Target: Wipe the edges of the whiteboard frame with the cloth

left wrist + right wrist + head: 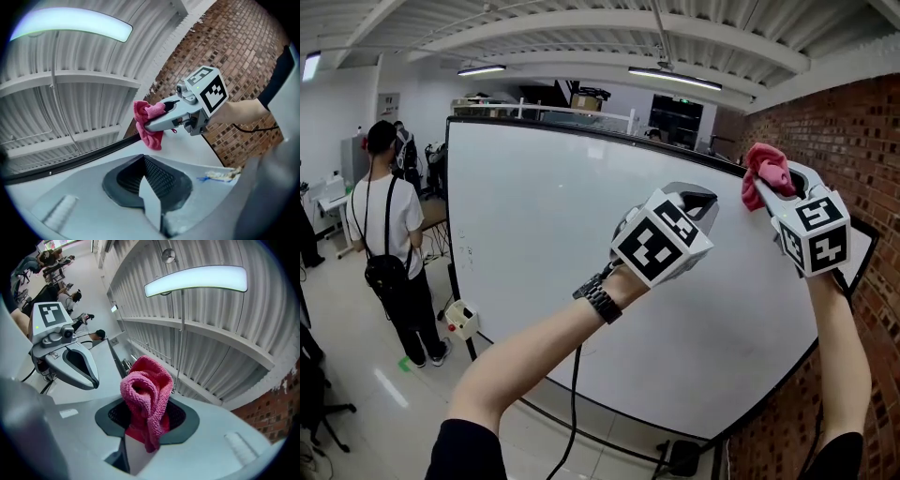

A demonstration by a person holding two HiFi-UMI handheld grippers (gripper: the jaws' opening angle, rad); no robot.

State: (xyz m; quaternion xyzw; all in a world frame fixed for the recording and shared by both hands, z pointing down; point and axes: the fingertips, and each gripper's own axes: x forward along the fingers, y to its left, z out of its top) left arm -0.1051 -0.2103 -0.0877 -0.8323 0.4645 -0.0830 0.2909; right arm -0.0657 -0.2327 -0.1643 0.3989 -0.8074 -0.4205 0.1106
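Two grippers: right gripper (776, 190) fingers clamped on cloth (145, 394) at whiteboard frame (581, 133); left gripper (152, 190) fingers together.

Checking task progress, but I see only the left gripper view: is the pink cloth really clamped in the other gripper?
Observer: Yes; the right gripper view shows the cloth bunched between the right gripper's shut jaws.
Operator: Which part of the frame is it at?
Observer: The head view puts it at the whiteboard frame's top edge, near the right corner; contact is unclear.
Operator: Anyone nearby?
Observer: A person stands left of the board, back turned.
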